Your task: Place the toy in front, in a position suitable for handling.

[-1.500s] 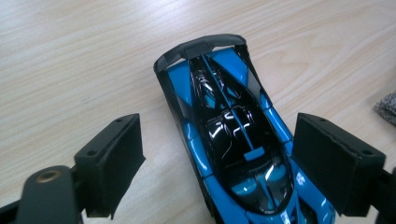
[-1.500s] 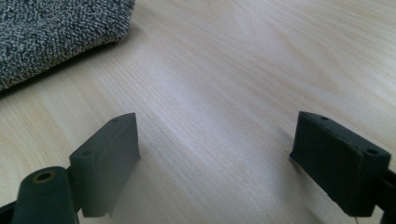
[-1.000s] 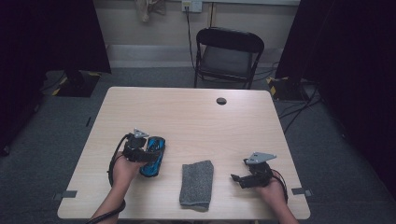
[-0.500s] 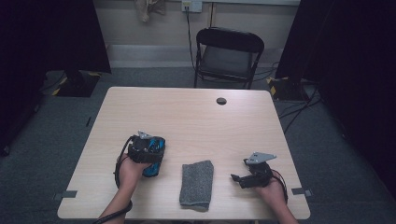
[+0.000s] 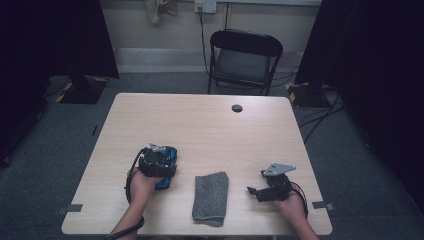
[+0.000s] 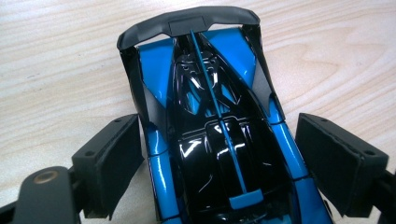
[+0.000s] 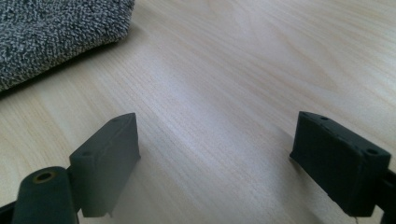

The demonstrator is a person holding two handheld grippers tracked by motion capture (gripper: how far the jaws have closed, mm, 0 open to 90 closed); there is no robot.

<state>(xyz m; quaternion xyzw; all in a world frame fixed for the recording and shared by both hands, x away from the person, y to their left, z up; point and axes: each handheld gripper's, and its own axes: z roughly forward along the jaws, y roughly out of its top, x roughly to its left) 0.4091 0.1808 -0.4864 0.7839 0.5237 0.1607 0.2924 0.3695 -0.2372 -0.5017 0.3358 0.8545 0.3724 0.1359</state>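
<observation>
Toy car: a blue and black toy car (image 6: 210, 126) lies on the table (image 5: 210, 125) at the near left, between the jaws of the left gripper (image 6: 219, 163).
Left gripper: spread wide, one pad on each side of the car; the left pad sits just beside the car's flank, the right pad stands a little apart from it, so nothing is clamped.
Hidden on the car: in the high view the left gripper (image 5: 157, 162) and the hand cover most of the toy car (image 5: 167, 167), leaving a blue edge showing; in the left gripper view its near end is cut off by the bottom edge, and its wheels cannot be made out.
Right gripper: the right gripper (image 7: 224, 158) is released, jaws wide apart over bare wood, at the near right of the table (image 5: 260, 192).
Cloth: a folded grey cloth (image 5: 211, 196) lies between the two grippers, near the front edge; in the right gripper view one corner of it (image 7: 51, 32) shows at upper left, the remainder cut off.
Far side: a small dark round spot (image 5: 237, 108) sits on the tabletop, too small to identify; a black folding chair (image 5: 245, 60) stands behind the table.
Containers: none can be made out.
</observation>
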